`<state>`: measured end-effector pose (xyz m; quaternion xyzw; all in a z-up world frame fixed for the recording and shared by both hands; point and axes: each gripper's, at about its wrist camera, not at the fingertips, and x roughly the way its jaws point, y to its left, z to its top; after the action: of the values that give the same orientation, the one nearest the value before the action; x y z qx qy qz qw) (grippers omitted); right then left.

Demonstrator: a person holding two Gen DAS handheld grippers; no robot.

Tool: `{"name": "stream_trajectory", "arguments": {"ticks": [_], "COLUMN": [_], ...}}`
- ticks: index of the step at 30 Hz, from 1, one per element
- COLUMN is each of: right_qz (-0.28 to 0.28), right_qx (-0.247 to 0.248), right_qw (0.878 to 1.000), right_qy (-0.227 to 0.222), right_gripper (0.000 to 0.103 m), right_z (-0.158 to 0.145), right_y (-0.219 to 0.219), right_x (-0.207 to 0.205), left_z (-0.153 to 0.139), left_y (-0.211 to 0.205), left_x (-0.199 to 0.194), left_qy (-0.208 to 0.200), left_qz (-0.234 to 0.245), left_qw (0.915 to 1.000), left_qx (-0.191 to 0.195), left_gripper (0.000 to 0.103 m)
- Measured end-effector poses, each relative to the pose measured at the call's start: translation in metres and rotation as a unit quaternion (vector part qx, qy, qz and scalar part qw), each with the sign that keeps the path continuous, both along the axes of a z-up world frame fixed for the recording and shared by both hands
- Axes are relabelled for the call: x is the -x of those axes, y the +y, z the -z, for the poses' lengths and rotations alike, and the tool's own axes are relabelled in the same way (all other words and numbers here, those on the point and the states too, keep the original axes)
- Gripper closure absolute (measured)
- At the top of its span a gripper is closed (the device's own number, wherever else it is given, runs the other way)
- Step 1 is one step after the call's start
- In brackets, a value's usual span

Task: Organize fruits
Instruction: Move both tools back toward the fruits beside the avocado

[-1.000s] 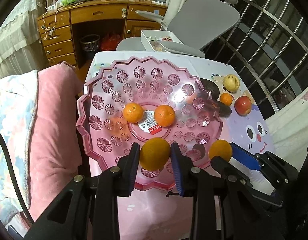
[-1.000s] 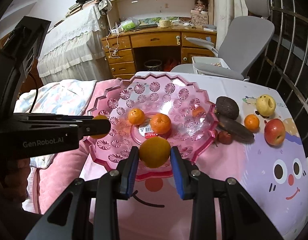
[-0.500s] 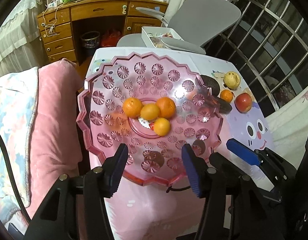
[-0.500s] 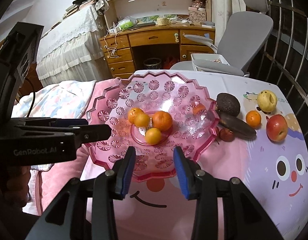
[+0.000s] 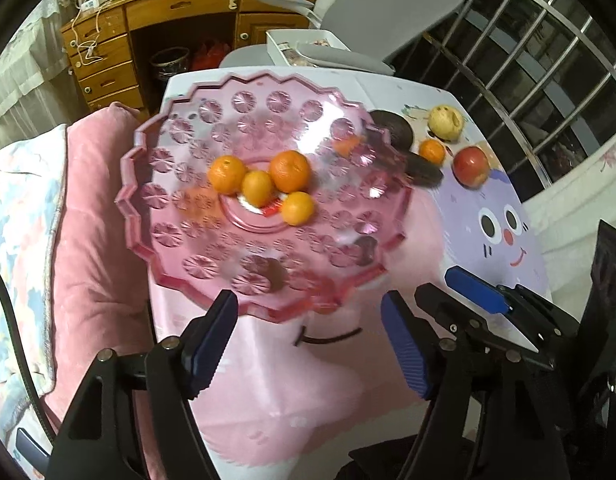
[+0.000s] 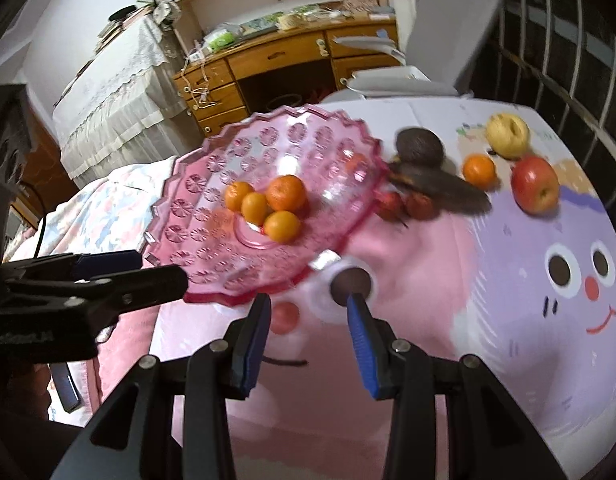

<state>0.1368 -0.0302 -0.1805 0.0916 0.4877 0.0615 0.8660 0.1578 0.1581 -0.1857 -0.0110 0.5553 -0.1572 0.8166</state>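
Observation:
A pink scalloped fruit plate (image 5: 179, 152) sits on the cartoon tablecloth with several oranges (image 5: 263, 184) bunched at its centre. My left gripper (image 5: 308, 304) hovers over the plate's near rim. Its jaws are opening, and no fruit is between the pads. In the right wrist view the same plate (image 6: 211, 184) and oranges (image 6: 267, 204) lie ahead and to the left. My right gripper (image 6: 308, 304) stands open and empty just off the plate's near edge. The left gripper (image 6: 107, 276) shows there at the left.
Right of the plate lie a red apple (image 6: 535, 184), a small orange (image 6: 479, 170), a yellow fruit (image 6: 507, 130), a dark avocado (image 6: 420, 146), a long dark fruit (image 6: 440, 188) and small red fruits (image 6: 418, 204). A pink cushion (image 5: 95, 248) borders the left. A grey chair (image 5: 388, 4) stands behind.
Both grippers let go of the oranges they held. The two oranges now lie at the plate's centre. Both grippers have opened and drawn back, and the right one has rolled.

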Motion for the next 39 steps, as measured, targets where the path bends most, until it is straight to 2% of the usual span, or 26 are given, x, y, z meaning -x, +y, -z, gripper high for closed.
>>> {"name": "stream_trajectory", "arguments": {"ticks": [6, 9, 15, 20, 28, 36, 39], "right_qz": [0.036, 0.055, 0.089, 0.095, 0.063, -0.010, -0.036], "right_qx": [-0.025, -0.029, -0.032, -0.029, -0.029, -0.001, 0.011], "right_qw": [0.999, 0.997, 0.993, 0.993, 0.995, 0.998, 0.998], "right_qy": [0.026, 0.038, 0.064, 0.071, 0.070, 0.063, 0.050], "right_gripper": [0.062, 0.057, 0.056, 0.054, 0.036, 0.034, 0.029], "right_z": [0.004, 0.005, 0.009, 0.008, 0.010, 0.014, 0.013], "right_y": [-0.050, -0.078, -0.141, -0.185, -0.235, -0.251, -0.252], "right_x": [0.012, 0.016, 0.021, 0.020, 0.005, -0.022, -0.036], "left_z": [-0.006, -0.008, -0.009, -0.007, 0.006, 0.013, 0.016], "left_y": [-0.042, -0.067, -0.115, -0.156, -0.210, -0.238, -0.245], "left_x": [0.008, 0.011, 0.009, 0.003, -0.022, -0.068, -0.088], "left_qy": [0.001, 0.004, 0.009, 0.015, 0.039, 0.069, 0.075], "left_qz": [0.010, 0.015, 0.016, 0.016, 0.015, -0.019, -0.027], "left_qw": [0.9999, 0.9999, 0.9998, 0.9996, 0.9984, 0.9956, 0.9941], "left_qx": [-0.004, -0.007, -0.009, -0.018, -0.038, -0.061, -0.073], "left_gripper": [0.023, 0.020, 0.019, 0.018, 0.017, 0.014, 0.013]}}
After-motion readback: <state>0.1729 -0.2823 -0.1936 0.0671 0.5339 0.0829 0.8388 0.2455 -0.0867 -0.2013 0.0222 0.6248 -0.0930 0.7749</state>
